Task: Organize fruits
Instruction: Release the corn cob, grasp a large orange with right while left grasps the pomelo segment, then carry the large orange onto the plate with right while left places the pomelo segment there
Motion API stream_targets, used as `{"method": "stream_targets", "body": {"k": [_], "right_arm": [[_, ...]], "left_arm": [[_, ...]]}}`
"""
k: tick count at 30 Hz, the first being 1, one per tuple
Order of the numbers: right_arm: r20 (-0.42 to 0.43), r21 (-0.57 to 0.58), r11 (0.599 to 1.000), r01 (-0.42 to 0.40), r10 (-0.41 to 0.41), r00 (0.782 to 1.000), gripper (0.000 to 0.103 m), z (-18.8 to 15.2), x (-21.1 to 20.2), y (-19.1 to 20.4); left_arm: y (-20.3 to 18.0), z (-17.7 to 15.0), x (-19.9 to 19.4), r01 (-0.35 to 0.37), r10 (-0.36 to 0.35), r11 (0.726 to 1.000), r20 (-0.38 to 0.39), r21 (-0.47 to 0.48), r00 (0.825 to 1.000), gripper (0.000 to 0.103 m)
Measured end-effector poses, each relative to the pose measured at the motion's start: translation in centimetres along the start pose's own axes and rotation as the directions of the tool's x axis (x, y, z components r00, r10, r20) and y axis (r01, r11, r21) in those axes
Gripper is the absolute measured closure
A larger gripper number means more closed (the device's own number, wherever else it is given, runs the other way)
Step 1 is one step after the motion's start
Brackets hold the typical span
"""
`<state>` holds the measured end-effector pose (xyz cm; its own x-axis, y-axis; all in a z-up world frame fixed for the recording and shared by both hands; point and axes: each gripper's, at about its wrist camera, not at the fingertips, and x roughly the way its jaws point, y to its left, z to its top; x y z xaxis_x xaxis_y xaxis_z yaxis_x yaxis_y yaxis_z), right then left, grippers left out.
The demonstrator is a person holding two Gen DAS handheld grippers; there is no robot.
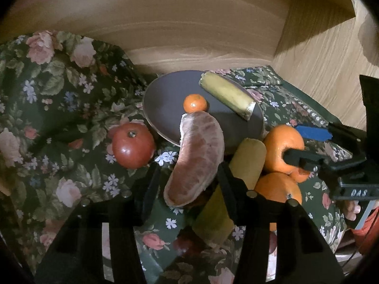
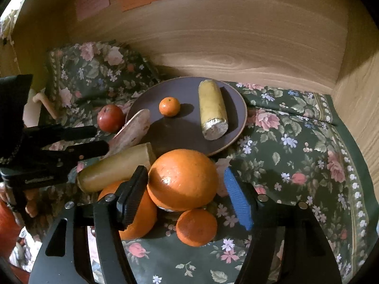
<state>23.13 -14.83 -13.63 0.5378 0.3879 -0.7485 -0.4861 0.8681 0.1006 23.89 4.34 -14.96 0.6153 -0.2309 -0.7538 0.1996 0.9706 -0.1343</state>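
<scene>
The left gripper (image 1: 189, 165) was clenched on a peeled citrus segment (image 1: 196, 158), holding it over the near rim of the dark plate (image 2: 184, 132). On the plate lay a small mandarin (image 2: 169, 106) near its middle and a yellow cut banana piece (image 2: 213, 111) toward its right side, the two apart. A red apple (image 2: 110, 117) sat on the floral cloth (image 2: 296, 156) just beside the plate's left rim.

The right gripper (image 2: 187, 187) stood released, its jaws spread on either side of a large orange (image 2: 182, 179) without pressing it; whether the black finger touched the skin could not be told. That orange rested on top of a second orange (image 2: 137, 215) to its left, and a smaller orange (image 2: 196, 227) lay just in front, all on the cloth near the plate's front rim. Another yellow banana piece (image 2: 116, 168) lay tilted against the pile's left side, between the two grippers. A wooden wall (image 2: 236, 35) closed the cloth's far edge.
</scene>
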Motion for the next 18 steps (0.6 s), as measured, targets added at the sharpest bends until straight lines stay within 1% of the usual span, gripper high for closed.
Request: {"method": "stream_targets", "body": {"k": [3,12,15,18], "right_arm": [[-0.016,-0.005,1.0,-0.013,0.013,1.0,0.039,-0.2,0.3,0.2],[-0.03,-0.021,1.0,0.001,-0.002,1.0,0.035,-0.2,1.4,0.3],[-0.026,-0.033,0.999,0.003,-0.004,1.0,0.036,-0.1,1.5,0.2],[-0.023,-0.021,1.0,-0.013,0.013,1.0,0.037,-0.2,1.4,-0.2]], "left_arm": [[-0.2,0.4,0.5,0.013,-0.013,1.0,-0.009,-0.002,1.0,0.053],[-1.1,1.8,2.5,0.019,-0.018,1.0,-0.039,0.005,0.999,0.053],[-1.0,2.0,3.2,0.035,-0.036,0.999,-0.058,-0.009,0.998,0.053],[-0.7,2.0,4.1,0.059,-0.062,0.998,-0.076,-0.036,0.995,0.052]]}}
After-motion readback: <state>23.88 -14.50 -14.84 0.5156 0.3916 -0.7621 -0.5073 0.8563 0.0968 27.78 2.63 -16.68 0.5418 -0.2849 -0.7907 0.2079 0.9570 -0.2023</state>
